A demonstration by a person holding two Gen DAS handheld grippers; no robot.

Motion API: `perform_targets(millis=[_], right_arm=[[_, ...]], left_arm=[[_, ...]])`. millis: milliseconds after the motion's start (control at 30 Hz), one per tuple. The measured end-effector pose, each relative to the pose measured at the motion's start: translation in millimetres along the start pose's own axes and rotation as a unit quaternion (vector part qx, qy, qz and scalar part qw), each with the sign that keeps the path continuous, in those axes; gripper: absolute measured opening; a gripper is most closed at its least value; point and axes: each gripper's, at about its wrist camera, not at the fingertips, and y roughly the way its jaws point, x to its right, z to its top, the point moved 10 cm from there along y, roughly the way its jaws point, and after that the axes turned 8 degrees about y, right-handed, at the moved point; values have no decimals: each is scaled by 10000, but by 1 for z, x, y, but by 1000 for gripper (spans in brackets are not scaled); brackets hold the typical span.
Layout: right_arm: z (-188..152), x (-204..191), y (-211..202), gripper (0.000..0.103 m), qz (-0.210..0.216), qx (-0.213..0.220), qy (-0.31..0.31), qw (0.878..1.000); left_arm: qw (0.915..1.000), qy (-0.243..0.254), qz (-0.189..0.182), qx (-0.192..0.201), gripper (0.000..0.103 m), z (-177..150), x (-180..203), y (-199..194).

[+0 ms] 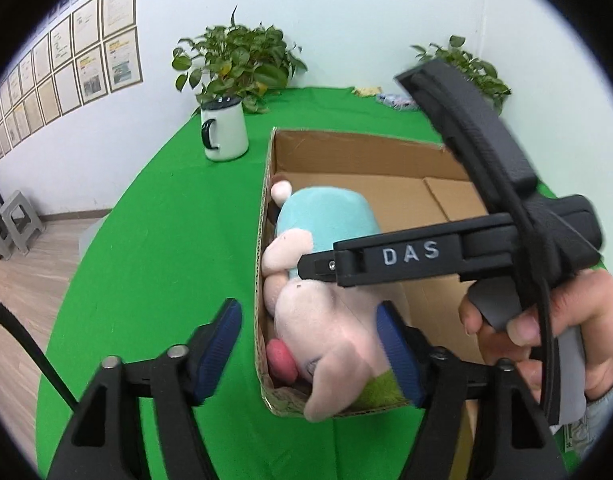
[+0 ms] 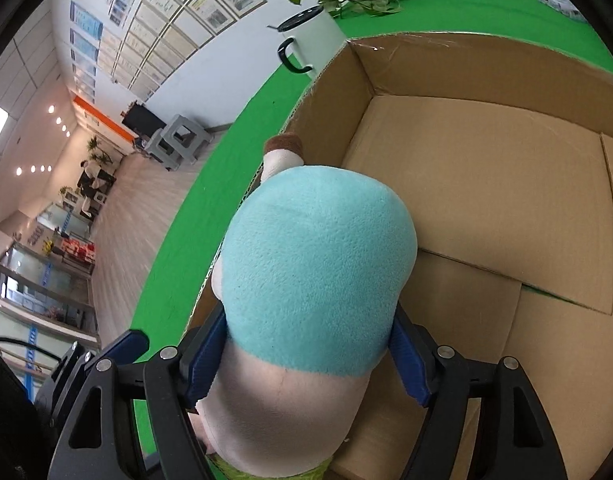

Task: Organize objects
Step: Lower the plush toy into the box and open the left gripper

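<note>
Right tongs (image 2: 302, 360) clamped on plush toy (image 2: 318, 272), long axis pointing away into cardboard box (image 2: 486, 200) along its left wall; left tongs (image 1: 310, 360) apart, straddling that wall.

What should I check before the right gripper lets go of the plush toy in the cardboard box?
1. Plush toy inside the cardboard box: ok, low against the left wall.
2. Right gripper pads on the toy: ok, both flank its body and seem to touch it.
3. Toy resting on the box floor: cannot tell, underside hidden.
4. Left gripper clear of the toy: not ok, one pad lies against it.
5. White mug clear of the box: ok, standing apart.
</note>
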Motion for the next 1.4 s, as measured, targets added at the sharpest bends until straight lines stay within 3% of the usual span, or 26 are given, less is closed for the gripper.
perform_targets(millis=[133, 200, 400, 533, 633, 767, 833, 900, 1000, 1067, 1133, 1400], right_arm=[[6, 5, 9, 89, 102, 154, 203, 9996], [6, 9, 10, 90, 266, 157, 397, 9987], [15, 3, -9, 94, 495, 423, 544, 9964], [9, 4, -34, 96, 195, 780, 458, 9957], [-2, 8, -56, 96, -86, 1119, 410, 9928], [-45, 25, -113, 102, -690, 1742, 394, 9815], [-62, 27, -133, 102, -867, 2019, 389, 9748], [-93, 37, -161, 102, -1155, 2303, 397, 9654], [-143, 59, -199, 102, -1768, 2688, 307, 9464], [-166, 69, -215, 102, -2108, 2906, 316, 9328], [-183, 75, -228, 102, -2203, 3018, 315, 9270], [-249, 80, -284, 102, -2567, 3376, 141, 9055]], left_arm=[[9988, -327, -351, -74, 51, -1, -1, 13], [9983, -367, -444, -80, 51, -2, 0, 14], [9987, -362, -345, -127, 50, 0, -3, 18], [9991, -308, -290, -98, 50, 0, -3, 15], [9999, -154, -51, 7, 50, 1, -2, 4], [9996, -97, 36, 253, 50, 6, 1, -18], [9988, 10, 112, 483, 55, 12, 5, -33], [9970, 181, 204, 718, 69, 14, 13, -51], [9923, 437, 436, 1077, 81, 12, 27, -77], [9901, 521, 496, 1205, 81, 8, 37, -86], [9884, 543, 575, 1297, 81, 3, 49, -95], [9888, 278, 90, 1460, 81, -16, 87, -111]])
